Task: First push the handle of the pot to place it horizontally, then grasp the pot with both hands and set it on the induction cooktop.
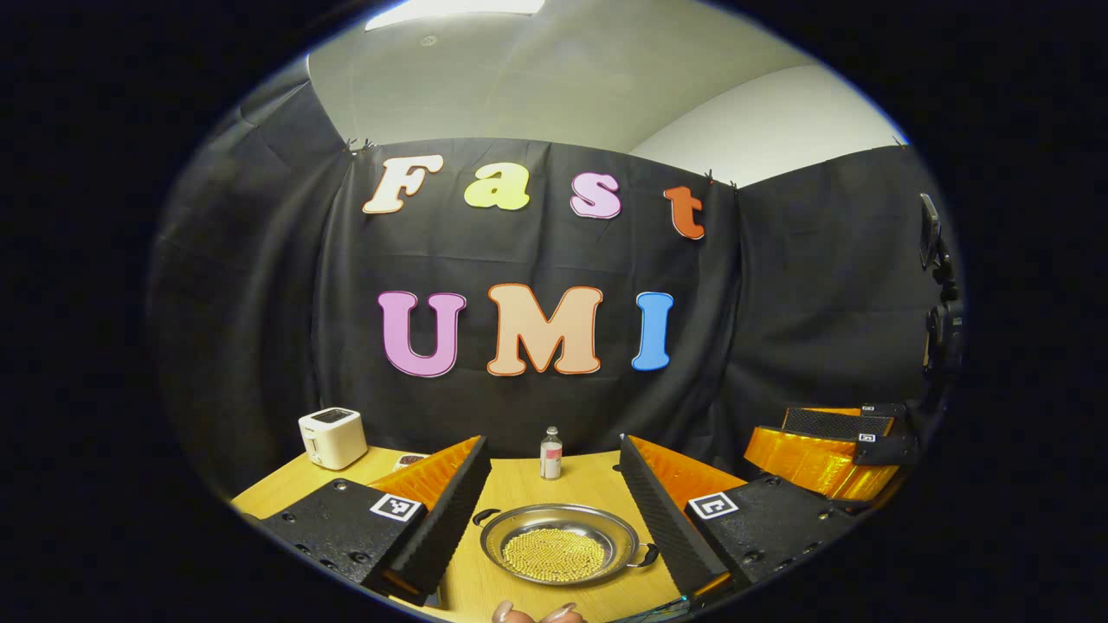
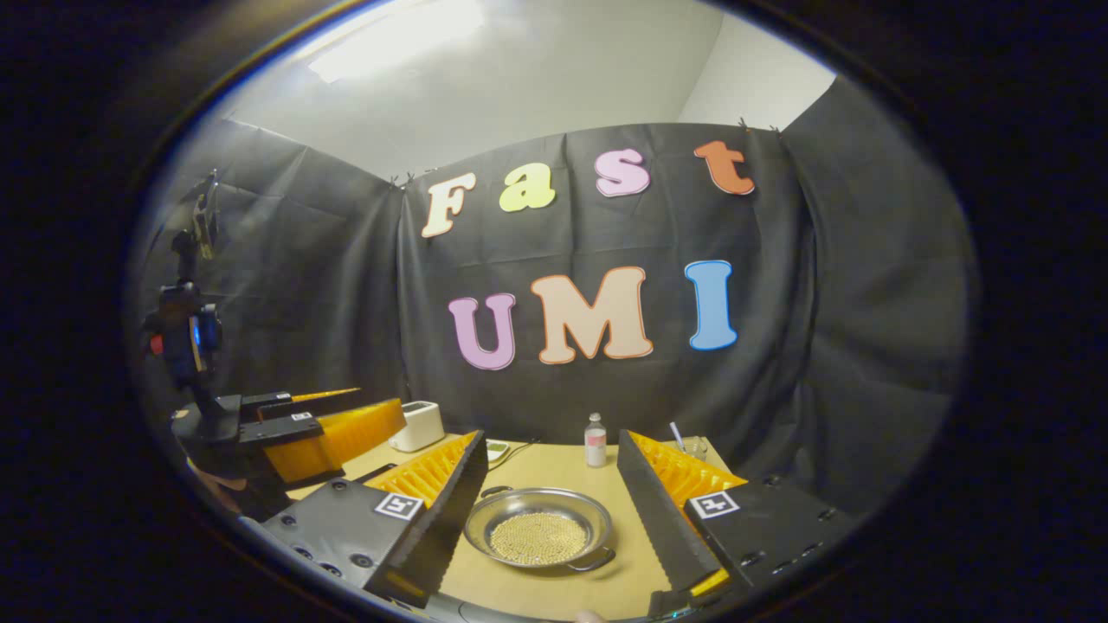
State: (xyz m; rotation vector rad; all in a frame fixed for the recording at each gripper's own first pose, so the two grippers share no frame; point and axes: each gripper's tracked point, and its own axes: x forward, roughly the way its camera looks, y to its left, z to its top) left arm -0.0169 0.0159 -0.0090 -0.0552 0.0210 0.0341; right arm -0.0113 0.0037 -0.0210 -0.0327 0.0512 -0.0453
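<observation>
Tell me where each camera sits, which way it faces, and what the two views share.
Left gripper view: rides the left gripper, above the table's near edge, facing the pot, the bottle and the toaster; fingertips show at the bottom, the right gripper at right.
Right gripper view: rides the right gripper, facing the pot; the left gripper shows at left.
Shared: pot, bottle, toaster, table.

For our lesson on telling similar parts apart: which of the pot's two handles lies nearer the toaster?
The far-left handle of the pot; the other handle sits at its near-right rim, away from the toaster.
</observation>
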